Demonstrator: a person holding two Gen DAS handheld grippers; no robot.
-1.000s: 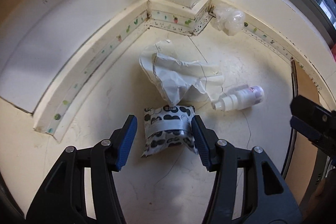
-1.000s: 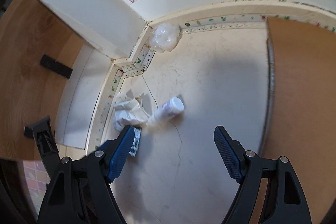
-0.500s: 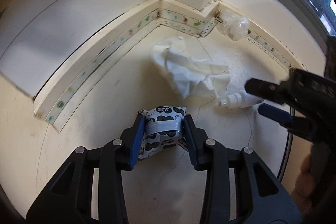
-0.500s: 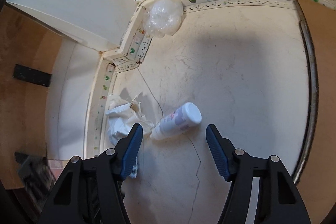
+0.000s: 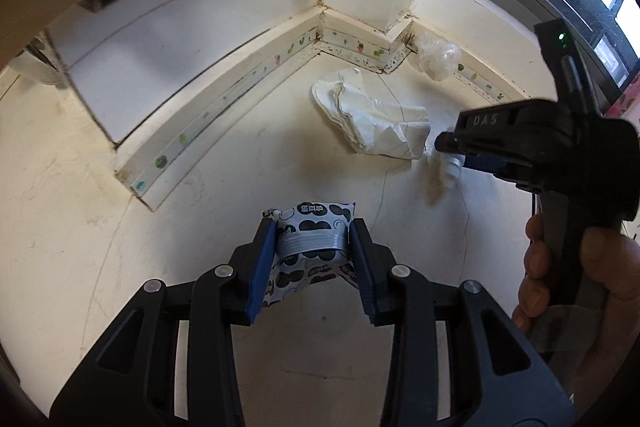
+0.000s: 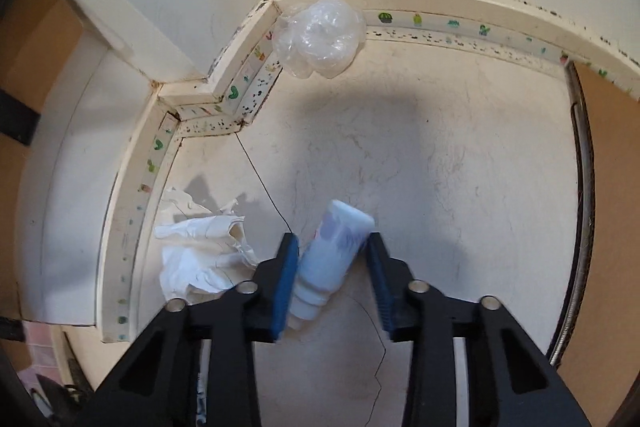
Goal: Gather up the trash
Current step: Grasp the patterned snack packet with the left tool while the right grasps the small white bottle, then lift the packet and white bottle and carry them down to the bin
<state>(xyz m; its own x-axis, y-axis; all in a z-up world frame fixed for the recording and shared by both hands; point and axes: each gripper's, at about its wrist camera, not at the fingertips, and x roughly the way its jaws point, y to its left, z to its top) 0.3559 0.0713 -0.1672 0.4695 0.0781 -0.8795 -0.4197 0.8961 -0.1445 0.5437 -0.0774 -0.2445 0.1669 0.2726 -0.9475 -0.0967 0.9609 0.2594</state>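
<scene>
while the left gripper (image 5: 312, 247) clamps a spotted wrapper (image 5: 310, 227) just above the floor (image 6: 460, 167) for collecting, the right gripper (image 6: 332, 271) is closing around a small white bottle (image 6: 332, 255) lying there

Daylight blows out the window (image 5: 624, 7) top right; the floor (image 6: 460, 167) shows a soft dark shadow, the bottle (image 6: 332, 259) is motion-blurred, and fisheye edges bend hard.

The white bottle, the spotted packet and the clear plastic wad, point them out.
white bottle (image 6: 334, 251): right wrist view, middle of its body.
spotted packet (image 5: 314, 227): left wrist view, its upper face.
clear plastic wad (image 6: 320, 37): right wrist view, its centre.
</scene>
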